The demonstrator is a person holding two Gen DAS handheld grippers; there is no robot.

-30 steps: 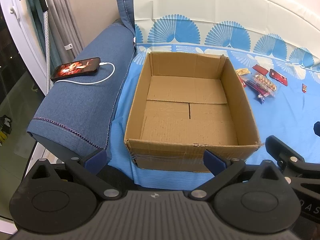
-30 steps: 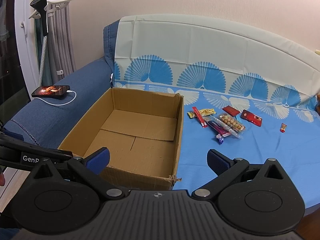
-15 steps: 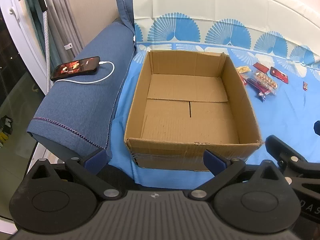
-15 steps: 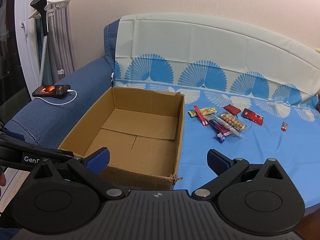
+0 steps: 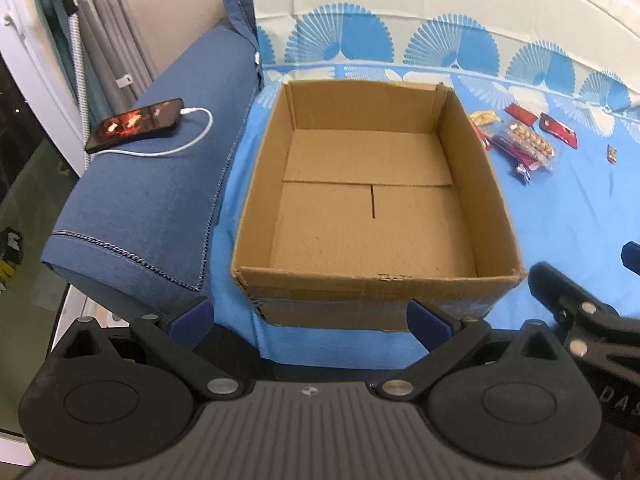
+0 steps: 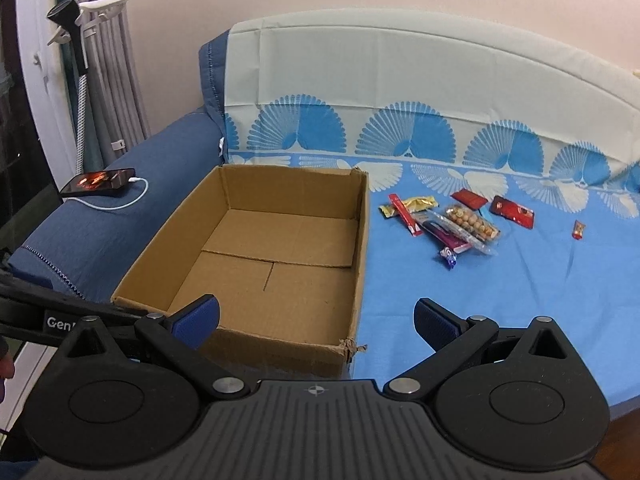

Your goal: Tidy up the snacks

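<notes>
Nothing is being carried yet, and the cardboard box in the lower left-centre of the right wrist view is sitting empty on the blue bedsheet. The step in hand looks like the first reach toward the snacks, which are lying in a loose cluster at centre right, just beside the box's right wall. To do this well, I would judge it best to be taking 1 wrapper at a time, starting with the red stick nearest the box, coming down flat so the soft sheet is not being pinched along with it. The small red packet lying apart at the far right can wait.

In the left wrist view the left tongs are hanging spread wide at the bottom of the frame, in front of the box's near wall, touching nothing. The right tongs are likewise released and wide open, empty, hovering low over the box's near right corner and well apart from the snacks.
</notes>
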